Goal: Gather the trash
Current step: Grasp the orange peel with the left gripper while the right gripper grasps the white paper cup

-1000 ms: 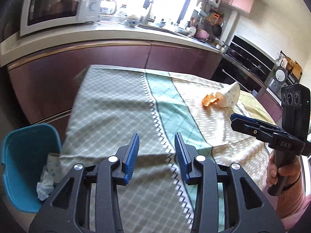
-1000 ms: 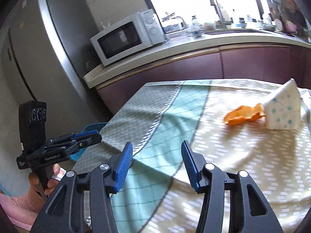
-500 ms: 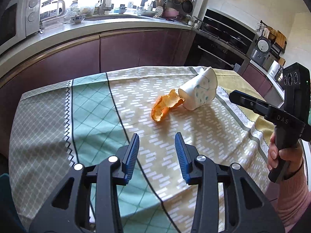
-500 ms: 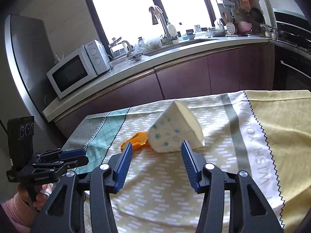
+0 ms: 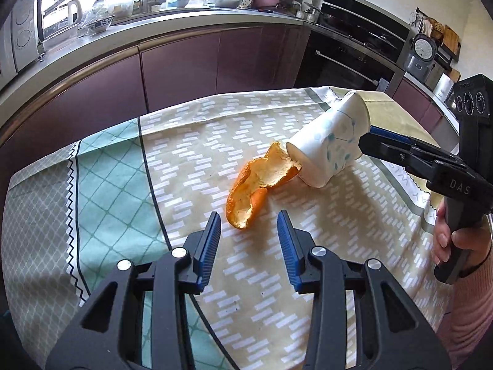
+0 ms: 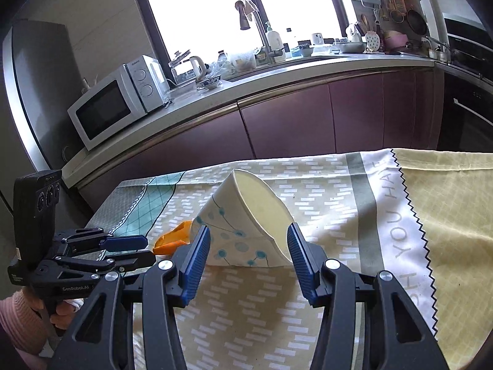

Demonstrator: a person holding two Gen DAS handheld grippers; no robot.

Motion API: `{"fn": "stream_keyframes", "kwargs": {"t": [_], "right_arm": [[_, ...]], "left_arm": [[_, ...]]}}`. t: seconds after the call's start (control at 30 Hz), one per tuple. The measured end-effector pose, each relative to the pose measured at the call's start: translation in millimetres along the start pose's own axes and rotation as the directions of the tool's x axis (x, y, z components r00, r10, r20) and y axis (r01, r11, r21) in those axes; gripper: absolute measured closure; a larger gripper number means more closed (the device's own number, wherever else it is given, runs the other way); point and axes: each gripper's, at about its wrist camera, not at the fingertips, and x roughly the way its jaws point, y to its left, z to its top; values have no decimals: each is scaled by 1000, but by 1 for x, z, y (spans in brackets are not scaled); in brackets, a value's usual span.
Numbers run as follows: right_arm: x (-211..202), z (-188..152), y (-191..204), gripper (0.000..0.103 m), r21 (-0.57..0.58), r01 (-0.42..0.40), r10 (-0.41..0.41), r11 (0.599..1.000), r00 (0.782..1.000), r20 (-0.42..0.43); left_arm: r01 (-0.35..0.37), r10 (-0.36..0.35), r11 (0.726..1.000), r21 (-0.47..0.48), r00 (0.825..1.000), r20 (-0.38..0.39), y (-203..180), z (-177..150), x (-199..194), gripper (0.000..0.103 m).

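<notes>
Broadly, largest to smallest:

Kitchen counter [image 6: 308, 71]: runs along the far side under a bright window, with maroon cabinet fronts below and a white microwave [image 6: 114, 104] at its left end.

Tablecloth [image 5: 191, 141]: patchwork cloth covering the table, with grey, teal and yellow panels; a strip at the right carries printed letters.

Paper cup [image 6: 246, 222]: white with blue dots, crushed flat at its mouth and lying on its side on the yellow-patterned panel (its base points toward the orange peel).

Orange peel [image 5: 258, 185]: a curled piece, pith side up, touching the cup's base at one end, its other end near the left claw's tips.

Right gripper [image 6: 249, 251]: jaws stand apart on either side of the cup's wide end; the blue pads do not press on it, and it holds nothing. A hand [image 5: 459, 240] grips its handle.

Left gripper [image 5: 249, 234]: jaws part-way open and empty, tips just short of the peel, pointing down at the cloth.
</notes>
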Motion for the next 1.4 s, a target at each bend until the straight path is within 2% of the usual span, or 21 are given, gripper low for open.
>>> {"fn": "stream_keyframes", "kwargs": {"t": [0.27, 0.37, 0.47, 0.63, 0.7, 1.07, 1.4], "right_arm": [[5, -3, 3, 56, -52, -36, 35, 998, 999, -23], [7, -5, 7, 67, -70, -39, 37, 997, 999, -34], [6, -7, 8, 73, -72, -45, 43, 996, 998, -36], [3, -11, 9, 96, -68, -66, 63, 996, 997, -40], [1, -12, 11, 100, -69, -61, 59, 996, 998, -37], [-21, -11, 27, 100, -79, -77, 78, 994, 997, 15], [-40, -19, 53, 100, -83, -130, 133, 988, 991, 32]], "left_arm": [[-14, 15, 1000, 26, 999, -42, -4, 6, 23, 69], [-5, 6, 1000, 16, 998, -59, -2, 7, 29, 79], [2, -1, 1000, 11, 998, -57, -1, 5, 30, 81], [6, -6, 1000, 0, 999, -47, -1, 3, 26, 84], [7, -8, 1000, -4, 999, -42, -1, 1, 23, 85], [-8, 9, 1000, -22, 1000, 17, 3, -18, -18, 87], [-36, 41, 997, -61, 995, 93, 21, -52, -84, 88]]}}
